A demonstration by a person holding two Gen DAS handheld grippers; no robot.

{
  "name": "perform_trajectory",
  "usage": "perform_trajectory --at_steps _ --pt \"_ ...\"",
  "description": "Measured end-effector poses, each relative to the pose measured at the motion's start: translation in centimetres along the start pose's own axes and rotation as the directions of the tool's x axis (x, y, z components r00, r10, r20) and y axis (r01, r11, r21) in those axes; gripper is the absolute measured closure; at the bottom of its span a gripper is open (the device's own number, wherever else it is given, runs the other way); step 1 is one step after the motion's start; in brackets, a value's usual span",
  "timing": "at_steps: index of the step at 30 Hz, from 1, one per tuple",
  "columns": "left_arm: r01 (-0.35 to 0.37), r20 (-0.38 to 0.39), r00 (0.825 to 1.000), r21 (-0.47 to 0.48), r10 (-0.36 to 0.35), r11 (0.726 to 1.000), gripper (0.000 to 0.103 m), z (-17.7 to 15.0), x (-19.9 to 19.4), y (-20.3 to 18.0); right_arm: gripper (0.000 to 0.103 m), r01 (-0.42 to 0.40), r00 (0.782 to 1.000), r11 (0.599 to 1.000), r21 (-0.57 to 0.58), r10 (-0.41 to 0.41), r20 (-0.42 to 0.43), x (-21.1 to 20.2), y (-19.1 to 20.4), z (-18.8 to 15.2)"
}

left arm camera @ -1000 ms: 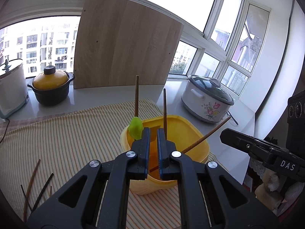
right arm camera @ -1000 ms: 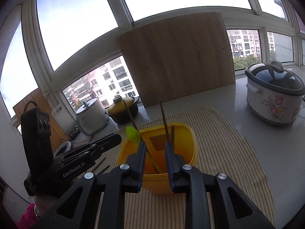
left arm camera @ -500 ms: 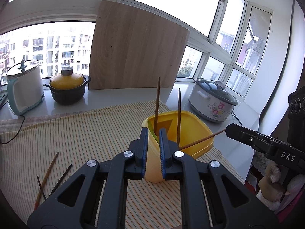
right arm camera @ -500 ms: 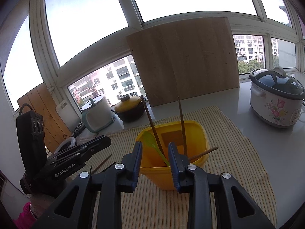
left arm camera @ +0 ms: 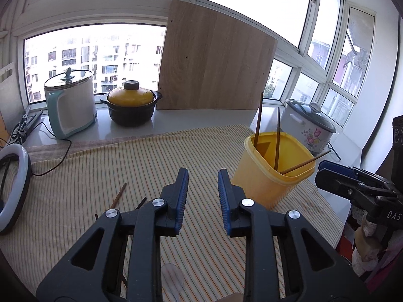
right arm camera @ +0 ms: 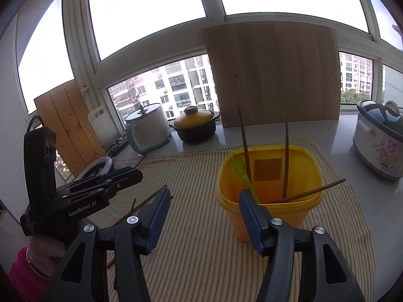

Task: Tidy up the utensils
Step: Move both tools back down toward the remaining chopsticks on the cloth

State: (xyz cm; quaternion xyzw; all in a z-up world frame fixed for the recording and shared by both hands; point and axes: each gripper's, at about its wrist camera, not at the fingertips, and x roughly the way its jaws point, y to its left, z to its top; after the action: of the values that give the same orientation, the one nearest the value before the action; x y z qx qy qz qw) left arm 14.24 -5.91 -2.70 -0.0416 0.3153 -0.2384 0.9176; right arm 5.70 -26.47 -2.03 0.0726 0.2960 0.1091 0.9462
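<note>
A yellow plastic tub [left arm camera: 270,173] [right arm camera: 269,188] stands on the striped cloth [left arm camera: 100,176]. It holds several brown chopsticks [right arm camera: 243,141] and a green spoon [right arm camera: 241,170]. Loose chopsticks [left arm camera: 118,195] [right arm camera: 141,205] lie on the cloth to the left. My left gripper [left arm camera: 202,176] is open and empty, above the cloth left of the tub. My right gripper [right arm camera: 204,201] is open and empty, just in front of the tub; it also shows in the left wrist view [left arm camera: 352,183].
A wooden board [left arm camera: 214,63] leans on the window. A white-and-teal cooker [left arm camera: 70,105], a yellow-lidded black pot [left arm camera: 131,105] and a floral slow cooker [left arm camera: 307,125] stand at the back. A ring light [left arm camera: 12,183] lies at the left.
Both grippers have opened and pulled back from the tub. The left one has swung left; the green spoon now rests inside the tub.
</note>
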Motion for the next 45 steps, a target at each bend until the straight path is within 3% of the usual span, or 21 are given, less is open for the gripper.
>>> perform_trajectory --at_steps 3,14,17,22,28,33,39,45 --pt "-0.053 -0.031 0.998 -0.015 0.052 0.999 0.08 -0.6 -0.5 2.7 0.031 -0.025 1.0 0.999 -0.021 0.025 -0.008 0.8 1.2 -0.5" --pt "-0.165 -0.164 0.975 -0.063 0.153 0.984 0.08 -2.9 -1.5 10.8 0.031 -0.128 0.979 0.992 -0.013 0.125 -0.16 5.0 4.1 -1.6" --pt "-0.16 -0.21 0.968 -0.107 0.135 0.981 0.08 -3.6 -1.1 12.3 0.033 -0.15 0.967 0.989 0.014 0.149 -0.207 6.4 4.4 -2.1" --pt "-0.124 -0.262 0.962 -0.167 0.077 0.978 0.08 -4.8 -0.4 13.3 0.045 -0.168 0.94 0.984 0.065 0.179 -0.289 9.1 4.5 -3.2" --pt "-0.091 -0.334 0.942 -0.191 0.022 0.977 0.08 -7.0 1.1 12.6 0.059 -0.19 0.883 0.973 0.131 0.228 -0.411 12.7 4.8 -5.4" --pt "-0.078 -0.366 0.931 -0.229 -0.011 0.97 0.08 -8.4 2.1 12.5 0.064 -0.212 0.846 0.965 0.155 0.261 -0.465 15.2 5.2 -7.3" --pt "-0.089 -0.375 0.927 -0.264 -0.017 0.96 0.08 -8.7 2.9 13.0 0.069 -0.234 0.816 0.957 0.172 0.289 -0.5 16.8 5.5 -9.0" --pt "-0.083 -0.391 0.92 -0.292 -0.04 0.953 0.08 -8.9 3.8 13.3 0.072 -0.241 0.81 0.956 0.168 0.294 -0.507 17.4 5.8 -9.5"
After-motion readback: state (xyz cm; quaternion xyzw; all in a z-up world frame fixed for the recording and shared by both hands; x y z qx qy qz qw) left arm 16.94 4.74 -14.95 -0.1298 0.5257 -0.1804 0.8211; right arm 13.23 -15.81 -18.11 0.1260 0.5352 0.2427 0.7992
